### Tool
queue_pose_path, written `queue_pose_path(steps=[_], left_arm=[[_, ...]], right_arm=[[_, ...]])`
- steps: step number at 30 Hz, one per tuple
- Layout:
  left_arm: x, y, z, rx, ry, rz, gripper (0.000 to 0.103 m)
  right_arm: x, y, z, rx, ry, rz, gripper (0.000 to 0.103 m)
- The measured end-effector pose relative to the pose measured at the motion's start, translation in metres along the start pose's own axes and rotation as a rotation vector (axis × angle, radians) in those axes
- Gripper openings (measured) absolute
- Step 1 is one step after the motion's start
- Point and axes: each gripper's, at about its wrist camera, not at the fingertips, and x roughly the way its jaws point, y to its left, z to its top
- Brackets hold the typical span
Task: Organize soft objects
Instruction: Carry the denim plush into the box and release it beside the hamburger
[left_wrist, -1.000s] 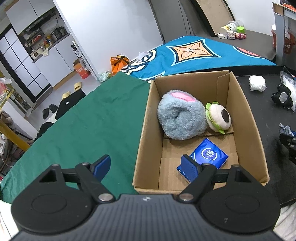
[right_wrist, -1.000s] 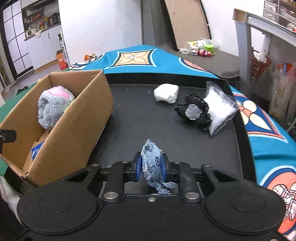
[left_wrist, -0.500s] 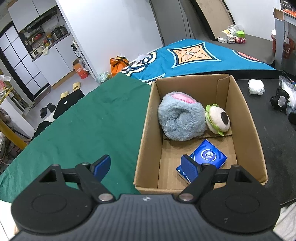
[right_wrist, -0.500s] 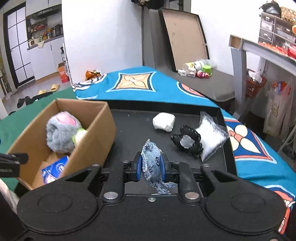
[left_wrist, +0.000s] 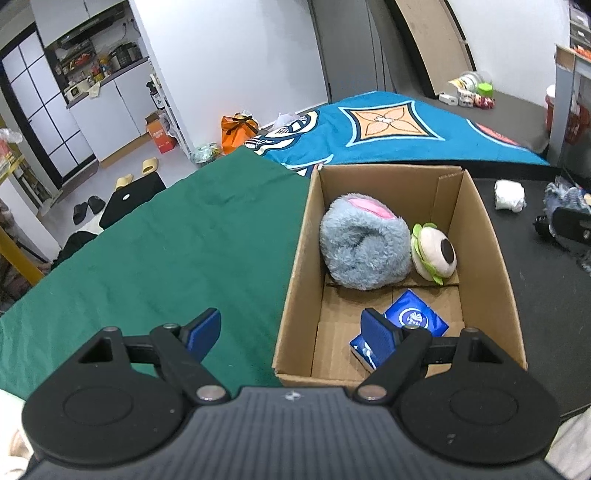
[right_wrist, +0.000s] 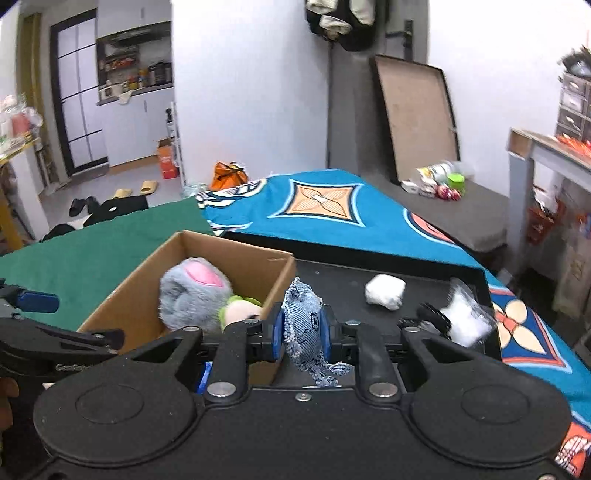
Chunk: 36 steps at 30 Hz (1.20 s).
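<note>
Since the earlier frames, our right claw (right_wrist: 302, 334) has risen and shifted left, and it now hangs level with the right wall of the open brown cardboard box (right_wrist: 129, 306). It remains clenched on the frayed blue denim fabric piece (right_wrist: 304, 325), which is pinched between both blue pads with loose threads trailing below. In the left wrist view, the same denim piece (left_wrist: 565, 199) appears at the right edge, above the black tabletop (left_wrist: 535, 295).

Our left claw (left_wrist: 291, 328) is released, jaws wide apart, and has stayed near the front left corner of the box (left_wrist: 303, 258): one pad over the green cloth (left_wrist: 166, 258), the other over the box interior.

Box contents:
- fluffy grey-blue plush with a pink patch (left_wrist: 364, 245), at the far end;
- round cream plush with green trim and a dark spot (left_wrist: 434, 254), touching the grey-blue plush on its right;
- blue tissue packet (left_wrist: 413, 319), on the box floor at the near end.

On the black tabletop we see a crumpled white soft lump (right_wrist: 385, 291), a black ruffled item (right_wrist: 430, 319) and a clear bag of white filling (right_wrist: 467, 317), all well apart from the box.
</note>
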Motion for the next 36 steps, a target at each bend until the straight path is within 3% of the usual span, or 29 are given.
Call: queue_pose_path(steps=[8,18,21,23,24,36], left_arm=[[0.007,0.011,0.001,-0.063,0.036,-0.041,0.073],[0.018,0.016,0.0,-0.096,0.092,-0.064,0.043],[0.02,0.017,0.0,-0.101,0.099,-0.065,0.028],[0.022,0.018,0.0,-0.106,0.102,-0.063,0.014],[0.022,0.019,0.0,-0.111,0.101,-0.067,0.012],[0.016,0.018,-0.001,-0.111,0.074,-0.059,0.012]], right_arm=[[0.006,0.024,0.007,-0.036,-0.003,0.048,0.02],[0.013,0.043,0.018,-0.061,0.0,0.099,0.021],[0.017,0.047,0.018,-0.065,0.024,0.111,0.031],[0.016,0.047,0.015,-0.076,0.022,0.099,0.049],[0.015,0.046,0.014,-0.081,0.02,0.094,0.05],[0.006,0.013,0.001,-0.085,0.069,0.078,0.054]])
